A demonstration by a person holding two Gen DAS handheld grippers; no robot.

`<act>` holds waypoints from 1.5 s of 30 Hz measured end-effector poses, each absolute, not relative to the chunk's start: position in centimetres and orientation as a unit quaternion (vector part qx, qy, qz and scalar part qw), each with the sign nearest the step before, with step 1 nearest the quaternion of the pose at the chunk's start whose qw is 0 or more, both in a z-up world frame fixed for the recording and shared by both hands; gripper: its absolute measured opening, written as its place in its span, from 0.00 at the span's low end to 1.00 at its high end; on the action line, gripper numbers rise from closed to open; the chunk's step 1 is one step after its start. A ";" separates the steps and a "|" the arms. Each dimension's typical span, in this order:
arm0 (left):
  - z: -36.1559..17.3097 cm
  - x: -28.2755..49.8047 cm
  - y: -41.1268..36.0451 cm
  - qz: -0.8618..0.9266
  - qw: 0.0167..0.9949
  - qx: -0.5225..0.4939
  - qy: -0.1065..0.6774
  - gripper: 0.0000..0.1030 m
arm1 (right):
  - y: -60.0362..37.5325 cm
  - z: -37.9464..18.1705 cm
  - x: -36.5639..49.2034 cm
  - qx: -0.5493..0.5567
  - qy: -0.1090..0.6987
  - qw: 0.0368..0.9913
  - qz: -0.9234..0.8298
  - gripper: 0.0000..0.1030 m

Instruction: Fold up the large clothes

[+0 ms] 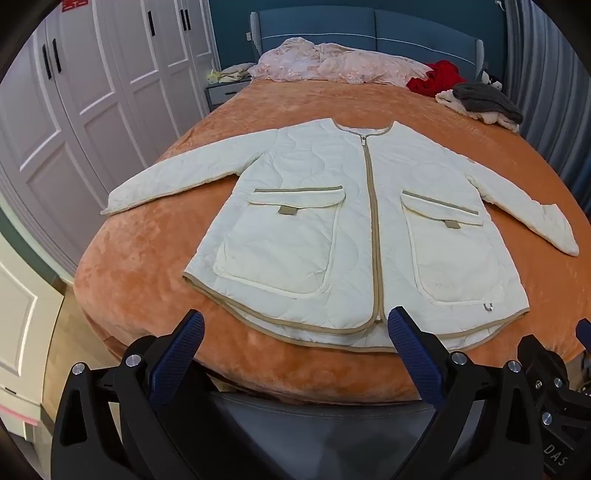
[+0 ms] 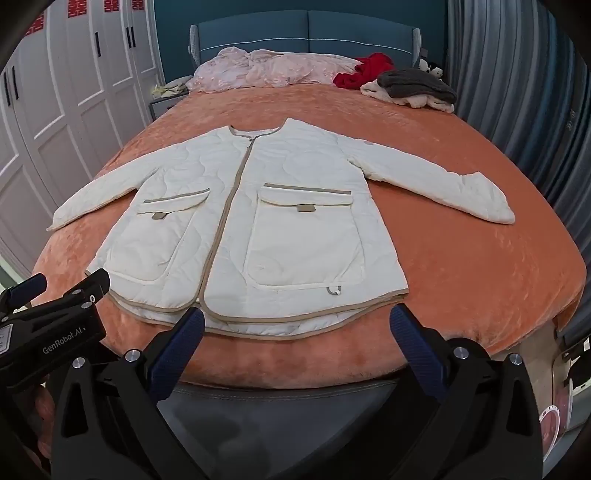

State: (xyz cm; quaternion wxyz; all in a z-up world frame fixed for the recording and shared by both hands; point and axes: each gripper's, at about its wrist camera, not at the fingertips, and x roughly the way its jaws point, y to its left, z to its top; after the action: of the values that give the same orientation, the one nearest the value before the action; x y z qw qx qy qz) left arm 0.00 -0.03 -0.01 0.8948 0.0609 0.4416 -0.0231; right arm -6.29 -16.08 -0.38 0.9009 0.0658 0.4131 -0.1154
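Left wrist view
Left gripper (image 1: pixel 295 332): jaws spread wide, nothing between them, angled down over the near edge of the bed (image 1: pixel 140 266).
Jacket (image 1: pixel 317 206): cream quilted, zipped up, lying flat and face up on the orange bedspread just ahead of the gripper; its hem sits right beyond the fingertips (image 1: pixel 400 325), and the right fingertip overlaps the hem in the picture, though contact cannot be told.
Sleeves: both spread outward, one to the far left, one to the far right.
Heap of clothes (image 1: pixel 480 99): grey, cream and red pieces, well ahead and to the right, near the headboard (image 1: pixel 369 26).
Wardrobe (image 1: pixel 92 92): white doors, off to the left.

Right wrist view
Right gripper (image 2: pixel 295 325): jaws equally wide, empty, above the bed's near edge.
Jacket (image 2: pixel 258 206): ahead and slightly left; hem just past the fingertips.
Left gripper (image 2: pixel 55 295): low at the left, beside the jacket's hem corner.
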 end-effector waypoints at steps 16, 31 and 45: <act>0.5 -0.3 0.9 -0.019 0.896 0.057 0.440 0.95 | -15.2 0.4 -6.0 0.053 0.411 0.904 -0.107 0.95; 0.1 0.2 0.8 -0.008 0.893 0.062 0.445 0.95 | -14.6 0.2 -5.9 0.050 0.412 0.904 -0.103 0.95; -0.7 0.2 0.8 -0.005 0.891 0.061 0.449 0.95 | -14.3 0.0 -5.8 0.051 0.412 0.904 -0.101 0.95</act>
State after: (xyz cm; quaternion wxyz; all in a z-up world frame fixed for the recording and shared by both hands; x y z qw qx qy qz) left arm 0.20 0.77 -0.74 0.8914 0.0611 0.4491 -0.0045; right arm -5.82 -14.34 0.04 0.9039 0.0509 0.4124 -0.1011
